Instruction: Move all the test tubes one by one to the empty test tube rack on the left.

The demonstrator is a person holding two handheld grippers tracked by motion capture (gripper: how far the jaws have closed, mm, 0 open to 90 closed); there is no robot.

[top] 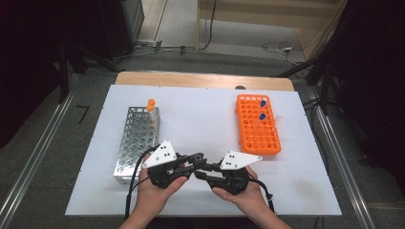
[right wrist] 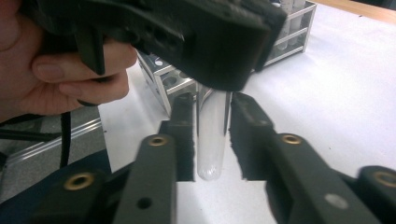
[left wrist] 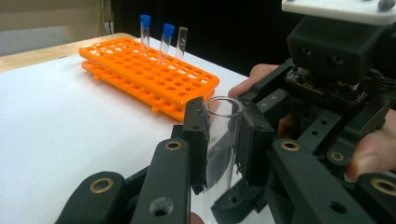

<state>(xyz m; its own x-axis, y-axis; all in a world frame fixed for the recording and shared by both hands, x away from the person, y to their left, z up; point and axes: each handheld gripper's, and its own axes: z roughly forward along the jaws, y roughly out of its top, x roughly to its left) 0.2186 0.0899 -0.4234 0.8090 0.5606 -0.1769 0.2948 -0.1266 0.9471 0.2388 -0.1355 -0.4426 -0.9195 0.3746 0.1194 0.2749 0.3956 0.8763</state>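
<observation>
Left gripper (left wrist: 223,140) clamps a glass tube (left wrist: 221,144); its printed marking is unreadable.

Lab-type test room, prob. a recording/demo setup; evidence as follows: desk (top: 200,119) w/ white cover sheet over wood top, carrying lab ware: orange tube rack (top: 258,125) w/ blue-capped tubes (left wrist: 145,29) and one uncapped tube; metal tube rack (top: 135,141) w/ orange-capped tubes (top: 151,106); clear glass test tube (left wrist: 223,135) in hand at desk front; surroundings non-domestic: dark curtains/screens both sides, metal rails (top: 36,157) along the floor L and R of desk, loose cables (top: 279,47) on grey floor behind, light wood partition at rear; no furnishings of a home or shop type visible.
</observation>
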